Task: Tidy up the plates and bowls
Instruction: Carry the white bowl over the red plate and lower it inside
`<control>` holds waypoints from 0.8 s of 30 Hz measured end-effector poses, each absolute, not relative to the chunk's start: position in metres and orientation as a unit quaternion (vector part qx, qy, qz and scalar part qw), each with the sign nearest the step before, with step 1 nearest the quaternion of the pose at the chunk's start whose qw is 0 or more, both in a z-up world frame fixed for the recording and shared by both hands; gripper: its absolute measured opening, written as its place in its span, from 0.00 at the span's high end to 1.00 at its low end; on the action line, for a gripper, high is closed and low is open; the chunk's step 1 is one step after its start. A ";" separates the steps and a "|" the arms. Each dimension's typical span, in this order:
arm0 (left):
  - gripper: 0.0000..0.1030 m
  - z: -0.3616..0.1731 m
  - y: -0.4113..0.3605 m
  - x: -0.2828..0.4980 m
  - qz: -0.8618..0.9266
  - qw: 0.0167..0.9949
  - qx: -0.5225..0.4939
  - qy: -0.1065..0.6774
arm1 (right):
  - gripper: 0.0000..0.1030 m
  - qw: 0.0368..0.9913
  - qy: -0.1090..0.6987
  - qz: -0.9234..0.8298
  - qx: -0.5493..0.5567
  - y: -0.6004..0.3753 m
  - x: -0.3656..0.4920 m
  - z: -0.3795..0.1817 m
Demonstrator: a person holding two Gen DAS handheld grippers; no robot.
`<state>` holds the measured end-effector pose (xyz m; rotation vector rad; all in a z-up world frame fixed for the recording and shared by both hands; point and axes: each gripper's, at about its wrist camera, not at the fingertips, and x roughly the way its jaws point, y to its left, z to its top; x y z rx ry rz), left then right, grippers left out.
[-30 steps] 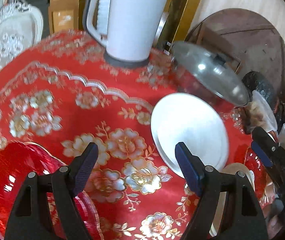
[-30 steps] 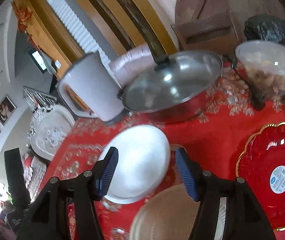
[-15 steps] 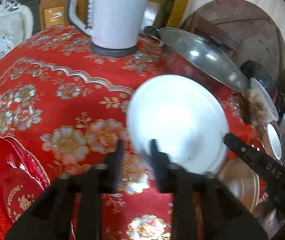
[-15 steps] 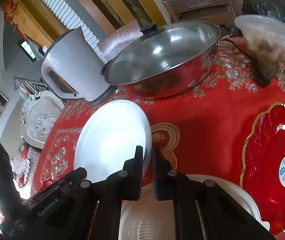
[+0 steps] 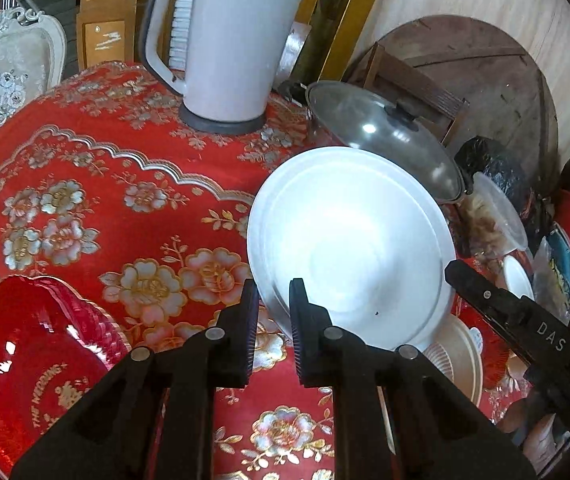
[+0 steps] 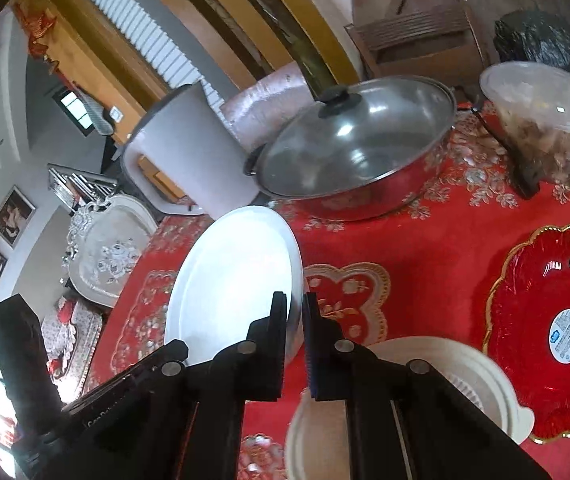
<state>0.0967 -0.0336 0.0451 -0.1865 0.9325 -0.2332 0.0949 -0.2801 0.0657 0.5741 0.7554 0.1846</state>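
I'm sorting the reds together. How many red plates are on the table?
2. One red plate lies at the table's near left, by the left gripper. The other red plate lies right of the right gripper. More may sit out of view.

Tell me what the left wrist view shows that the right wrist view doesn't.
Only the left wrist view shows the red dish marked "THE WEDDING". Only the right shows the gold-rimmed red plate with a round sticker. Both show the white plate, clamped at its rim by the left gripper and right gripper, plus the kettle, lidded pan and cream bowl.
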 end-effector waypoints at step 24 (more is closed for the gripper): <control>0.87 0.069 0.052 0.042 -0.059 0.912 -0.084 0.397 | 0.91 0.897 0.347 0.174 0.211 -0.191 0.066 0.104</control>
